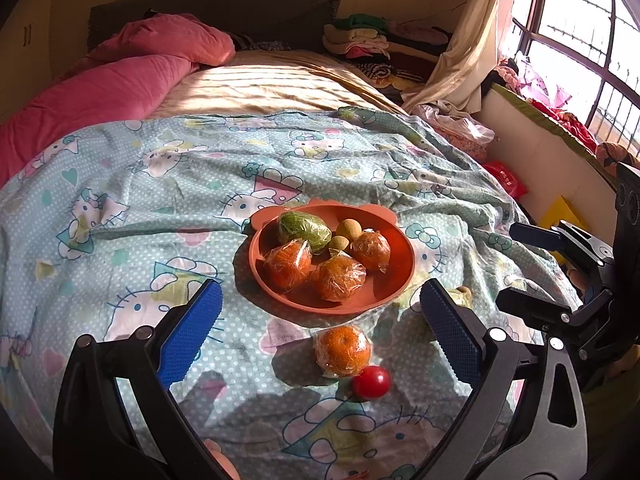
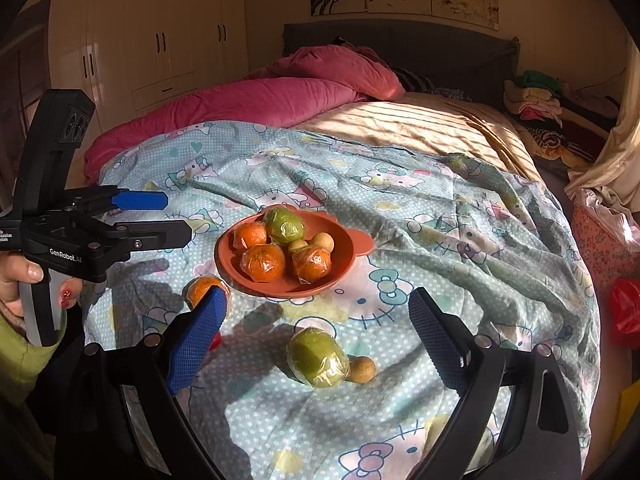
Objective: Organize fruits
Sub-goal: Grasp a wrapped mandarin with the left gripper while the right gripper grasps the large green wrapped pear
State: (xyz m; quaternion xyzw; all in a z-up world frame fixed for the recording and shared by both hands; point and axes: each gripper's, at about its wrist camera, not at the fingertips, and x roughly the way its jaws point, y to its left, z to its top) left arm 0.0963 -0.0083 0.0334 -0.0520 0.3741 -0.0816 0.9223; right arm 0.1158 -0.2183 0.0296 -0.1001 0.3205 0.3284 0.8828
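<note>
Between our right gripper fingers, spread wide and empty, sits the wrapped green fruit, dead ahead; left gripper also wide, empty.

Left claw and right claw gaping, empty; both tilted downward

Orange bowl; cat-print teal sheet; pink quilt.

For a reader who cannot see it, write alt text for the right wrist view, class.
An open right gripper points down at a wrapped green fruit and a small tan fruit lying on a cartoon-cat bedsheet. Beyond them an orange bowl holds three wrapped oranges, a green fruit and two tan ones. The left gripper, open, is at the left.
</note>
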